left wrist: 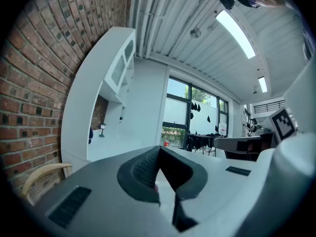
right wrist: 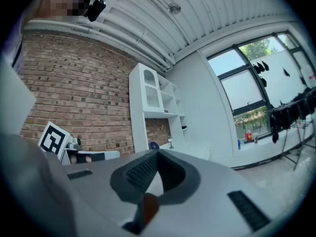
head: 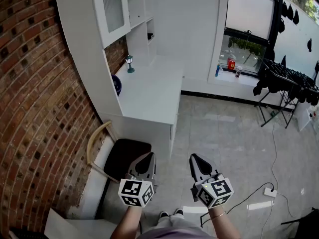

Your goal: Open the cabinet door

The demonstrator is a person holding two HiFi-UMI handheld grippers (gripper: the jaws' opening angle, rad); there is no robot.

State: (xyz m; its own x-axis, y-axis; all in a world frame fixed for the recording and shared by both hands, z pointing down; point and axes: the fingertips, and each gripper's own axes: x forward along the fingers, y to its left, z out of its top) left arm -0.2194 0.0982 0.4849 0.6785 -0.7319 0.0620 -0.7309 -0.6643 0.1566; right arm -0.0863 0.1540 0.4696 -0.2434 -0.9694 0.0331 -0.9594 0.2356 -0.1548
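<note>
The white wall cabinet has a frosted glass door, which is closed, at the top left above a white desk. The same door shows in the left gripper view and in the right gripper view, far ahead. My left gripper and right gripper are held side by side low in the head view, well short of the desk. Both are shut with nothing between the jaws. The closed tips show in the left gripper view and the right gripper view.
A brick wall runs along the left. A dark-seated wooden chair stands in front of the desk. A small lantern sits on the desk. A drying rack with dark clothes stands by the window. A power strip lies on the floor.
</note>
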